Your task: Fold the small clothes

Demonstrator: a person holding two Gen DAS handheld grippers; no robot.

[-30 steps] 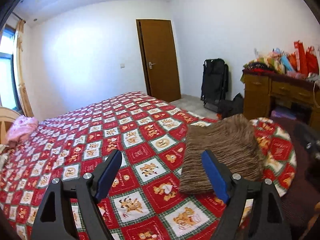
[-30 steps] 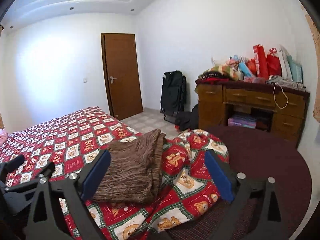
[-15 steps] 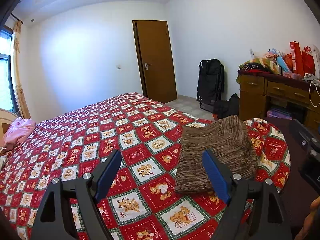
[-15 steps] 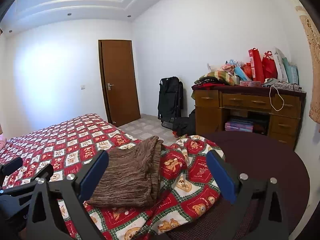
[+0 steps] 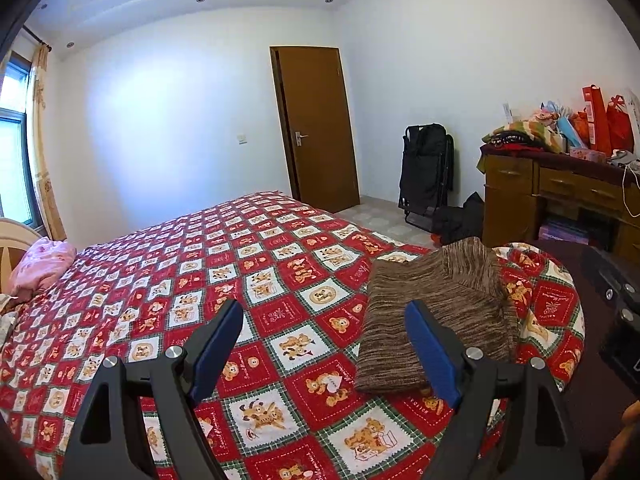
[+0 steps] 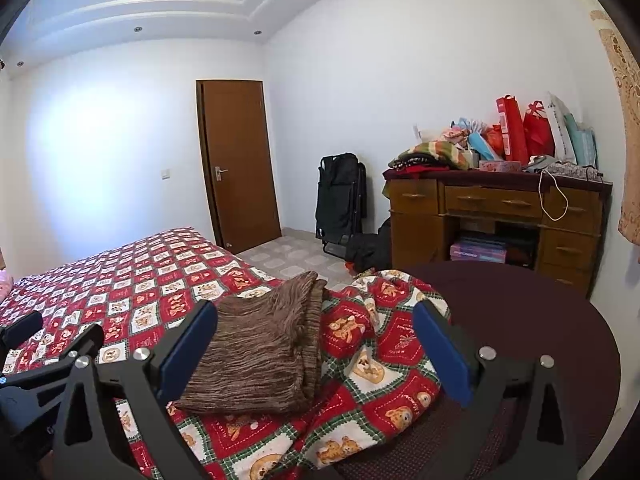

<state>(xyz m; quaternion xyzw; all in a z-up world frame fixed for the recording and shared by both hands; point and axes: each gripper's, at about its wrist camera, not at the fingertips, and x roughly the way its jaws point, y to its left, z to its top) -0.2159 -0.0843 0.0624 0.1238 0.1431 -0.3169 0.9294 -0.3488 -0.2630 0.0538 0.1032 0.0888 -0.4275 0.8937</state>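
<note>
A brown striped knit garment (image 5: 436, 308) lies folded flat near the corner of the bed; it also shows in the right wrist view (image 6: 260, 344). My left gripper (image 5: 324, 344) is open and empty, held above the bedspread to the left of the garment. My right gripper (image 6: 316, 344) is open and empty, held above the garment's right edge and the bed corner. Neither gripper touches the cloth.
The bed has a red patterned bedspread (image 5: 224, 272). A pink cloth (image 5: 40, 264) lies at its far left. A dark maroon cover (image 6: 528, 320) lies at the right. A wooden desk (image 6: 496, 216) piled with bags, a black folded chair (image 6: 340, 196) and a door (image 6: 240, 160) stand behind.
Both grippers have lifted and pulled back a little, so the garment sits lower and farther in both views. The jaws stay open and the garment has not moved.
</note>
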